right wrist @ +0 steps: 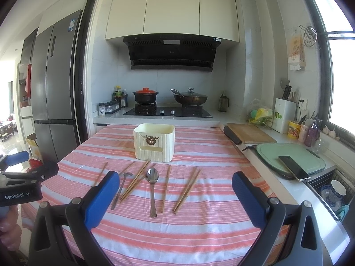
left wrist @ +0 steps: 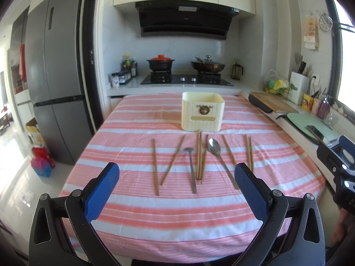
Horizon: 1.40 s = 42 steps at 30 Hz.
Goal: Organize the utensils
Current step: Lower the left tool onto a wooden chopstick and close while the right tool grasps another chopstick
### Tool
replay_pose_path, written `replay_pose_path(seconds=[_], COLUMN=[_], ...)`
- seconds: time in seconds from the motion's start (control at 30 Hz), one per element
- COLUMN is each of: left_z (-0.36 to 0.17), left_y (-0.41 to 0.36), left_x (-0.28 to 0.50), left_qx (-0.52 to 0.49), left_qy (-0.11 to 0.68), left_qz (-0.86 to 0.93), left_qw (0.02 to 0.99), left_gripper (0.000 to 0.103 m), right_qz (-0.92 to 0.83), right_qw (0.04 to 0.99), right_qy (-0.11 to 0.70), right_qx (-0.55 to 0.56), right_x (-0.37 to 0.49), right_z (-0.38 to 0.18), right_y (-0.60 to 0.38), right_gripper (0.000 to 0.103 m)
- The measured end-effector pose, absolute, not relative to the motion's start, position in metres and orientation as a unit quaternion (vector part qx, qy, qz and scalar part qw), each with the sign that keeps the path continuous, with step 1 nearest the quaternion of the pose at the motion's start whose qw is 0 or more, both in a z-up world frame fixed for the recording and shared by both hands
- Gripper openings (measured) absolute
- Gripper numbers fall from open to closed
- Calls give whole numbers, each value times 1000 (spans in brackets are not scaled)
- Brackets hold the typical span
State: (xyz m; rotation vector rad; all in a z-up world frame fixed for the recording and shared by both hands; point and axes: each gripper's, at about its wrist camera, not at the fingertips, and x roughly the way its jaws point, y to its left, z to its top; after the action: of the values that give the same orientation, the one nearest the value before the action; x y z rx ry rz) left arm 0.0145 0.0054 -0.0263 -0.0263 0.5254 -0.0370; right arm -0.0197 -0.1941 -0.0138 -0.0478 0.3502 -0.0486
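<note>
Fig.: Utensils lie ahead of both grippers on the striped tablecloth, long axes running roughly toward the cream holder at the far end. Left gripper and right gripper both spread wide, empty, approx. equally near. Count: 2 spoons, large spoon and small spoon; approx. 8 chopsticks, overlaps make this uncertain.
</note>
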Motion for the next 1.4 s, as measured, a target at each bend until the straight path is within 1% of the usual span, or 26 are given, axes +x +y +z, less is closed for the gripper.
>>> replay_pose_path(seconds=[0.23,0.37,0.53,0.7,0.83,0.97,1.07,1.13,1.2,1.4], left_z=[-71,-90,-103,-111,-118,-126,-131,-132,-132,-134], left_y=[14,46,83,90,87,89,92,94,94,94], left_x=[46,83,136,160,167,177,181,185,188,205], left_qx=[-7,-55,-106,-114,-83,-67,-71,-70,-66,-56], left_qy=[347,394,431,435,440,452,460,462,463,468], left_qz=[-25,-5,14,18,20,26,27,28,31,28], left_qw=[938,918,896,893,894,889,884,883,884,882], left_gripper=[103,103,103,103,103,103,103,103,103,103], right_qz=[-26,-16,-23,-45,-60,-62,-77,-75,-91,-100], right_qw=[973,963,950,927,905,896,891,886,878,870], right_qy=[230,269,309,368,413,432,445,455,469,483], right_qx=[-3,17,36,63,78,78,52,52,30,2], right_x=[7,25,53,106,150,186,210,220,226,221], right_z=[-38,-57,-81,-116,-142,-157,-169,-177,-184,-192], right_y=[-209,-222,-247,-282,-298,-294,-286,-282,-278,-280], right_gripper=[103,103,103,103,96,95,95,95,95,94])
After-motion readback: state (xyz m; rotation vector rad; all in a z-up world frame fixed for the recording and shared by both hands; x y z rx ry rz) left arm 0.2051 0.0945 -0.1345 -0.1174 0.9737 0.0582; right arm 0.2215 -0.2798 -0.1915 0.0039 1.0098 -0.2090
